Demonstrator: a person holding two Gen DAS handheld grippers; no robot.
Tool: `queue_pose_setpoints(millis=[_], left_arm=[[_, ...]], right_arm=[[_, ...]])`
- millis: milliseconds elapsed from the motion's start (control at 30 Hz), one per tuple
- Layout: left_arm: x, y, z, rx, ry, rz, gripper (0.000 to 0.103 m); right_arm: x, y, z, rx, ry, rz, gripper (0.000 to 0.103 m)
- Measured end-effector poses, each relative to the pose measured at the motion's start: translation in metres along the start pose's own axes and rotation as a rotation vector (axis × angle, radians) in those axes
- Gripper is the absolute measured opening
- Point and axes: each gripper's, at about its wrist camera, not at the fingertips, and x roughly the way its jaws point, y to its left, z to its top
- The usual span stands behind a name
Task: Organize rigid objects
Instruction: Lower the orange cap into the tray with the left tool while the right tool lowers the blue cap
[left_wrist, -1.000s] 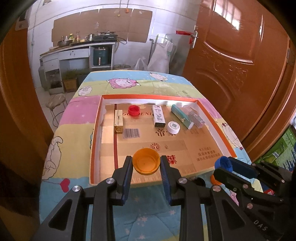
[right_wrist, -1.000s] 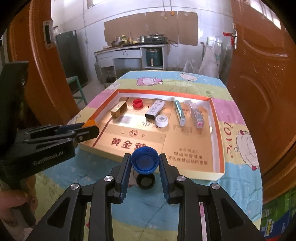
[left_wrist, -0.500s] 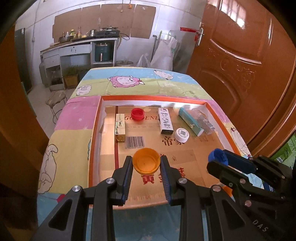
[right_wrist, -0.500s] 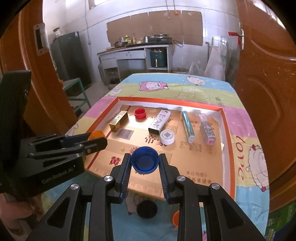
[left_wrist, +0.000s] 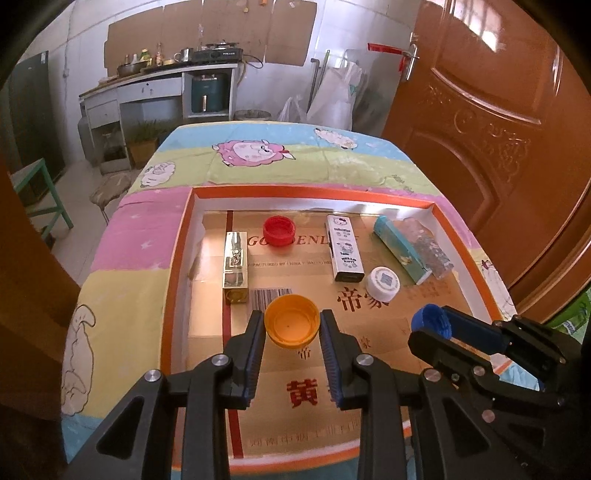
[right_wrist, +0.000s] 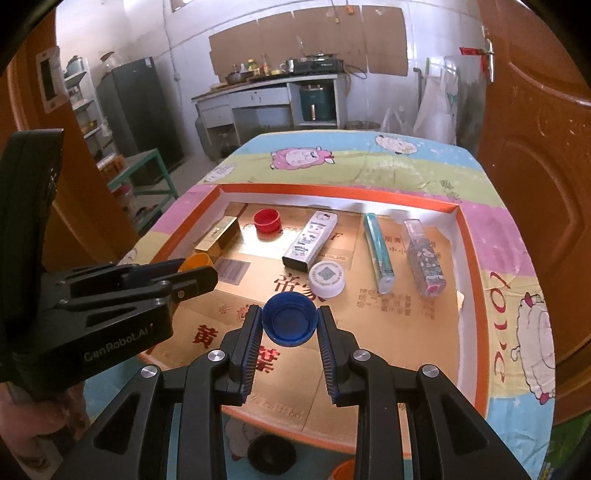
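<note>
A surface (left_wrist: 122, 236) spread with a cartoon-sheep cloth is seen in both views, and on it lies a shallow orange-rimmed box lid (left_wrist: 177, 258) lined with flattened printed cardboard.

Within the lid, toward twelve o'clock, a row of objects is laid out: a gold box (left_wrist: 235, 266), a red cap (left_wrist: 279, 230), a white printed box (left_wrist: 344, 253), a teal box (left_wrist: 400, 249) and a clear glittery box (left_wrist: 430, 247). A white cap (left_wrist: 383, 282) is placed just beside the near end of the white printed box.

The left claw (left_wrist: 291, 334) is closed on an orange cap (left_wrist: 291, 326), held open side up above the near half of the lid, just beside the near end of the gold box in the picture. The right claw (right_wrist: 290, 326) is closed on a blue cap (right_wrist: 290, 324), also open side up, held over the cardboard at six o'clock from the white cap.

Only in the right wrist view are shown a black cap (right_wrist: 271, 454) and part of another orange cap (right_wrist: 343, 470) on the cloth at six o'clock, outside the lid, and a hand (right_wrist: 33, 428) under the left claw's body. In the left wrist view the right claw is seen from the side at four o'clock, with the blue cap at its tips.
</note>
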Motion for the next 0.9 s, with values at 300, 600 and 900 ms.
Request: queue_pose_setpoints(millis=[300,600,900], left_arm=[[0.018,0.002,0.005,0.0,0.022,0.006,0.03],[0.027,0.004,0.005,0.007,0.033,0.015,0.03],[0.031,0.002,0.005,0.013,0.038,0.012,0.03]], right_arm=[[0.019,-0.006,0.003,0.005,0.027,0.01,0.031],[0.033,-0.002,0.003,-0.006,0.048,0.015,0.031],[0.038,-0.002,0.004,-0.009,0.054,0.012,0.031]])
